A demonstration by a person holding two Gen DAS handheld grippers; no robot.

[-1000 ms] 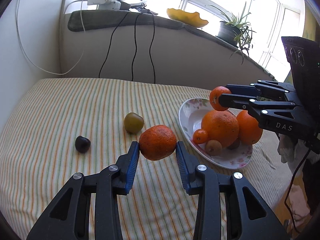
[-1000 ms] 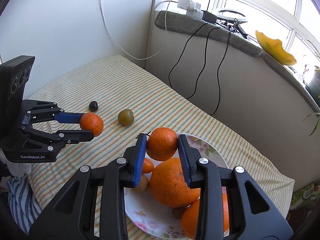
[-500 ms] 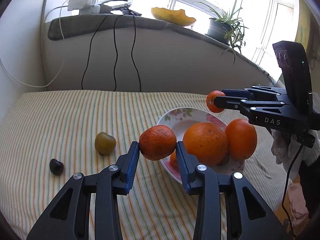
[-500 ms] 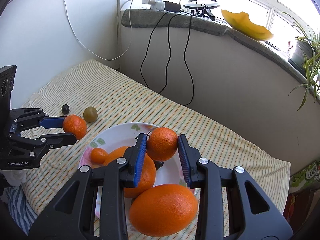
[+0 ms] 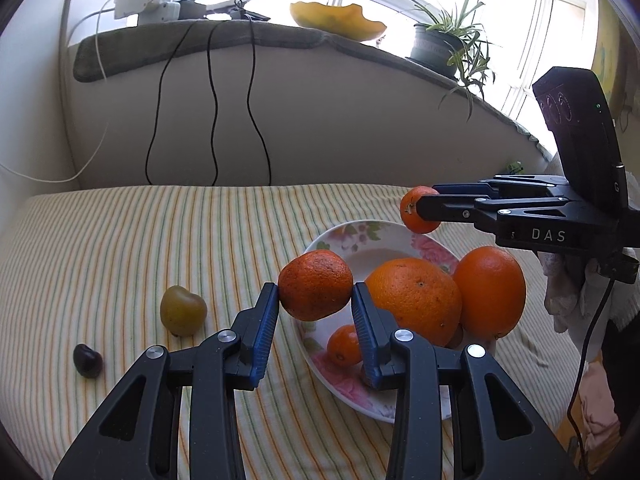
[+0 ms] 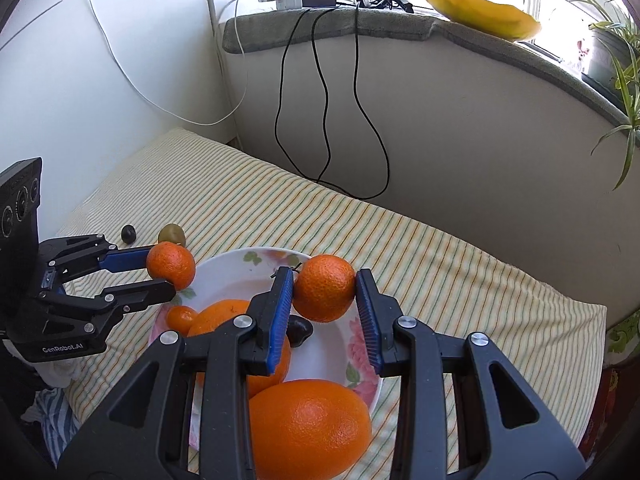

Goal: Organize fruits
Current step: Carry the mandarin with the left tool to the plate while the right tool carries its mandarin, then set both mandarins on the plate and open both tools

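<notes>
Out to the left of the left gripper's (image 5: 315,300) jaws, a dark plum (image 5: 87,360) and a greenish fruit (image 5: 183,310) lie apart on the striped bed cover (image 5: 120,248), not yet gathered. The left jaws are clenched on a tangerine (image 5: 316,285), held just above the near rim of the floral plate (image 5: 362,394). Beyond and right of them, two big oranges (image 5: 414,300) and a small mandarin (image 5: 345,346) already sit on the plate. The right gripper (image 6: 325,292) grasps a second tangerine (image 6: 325,287) over the plate's open far side. The step appears to be delivery: each jaw pair likely needs to lower its fruit into a free spot and release without nudging the pile. Compared with a second ago, both grippers have carried their tangerines inward over the plate.
</notes>
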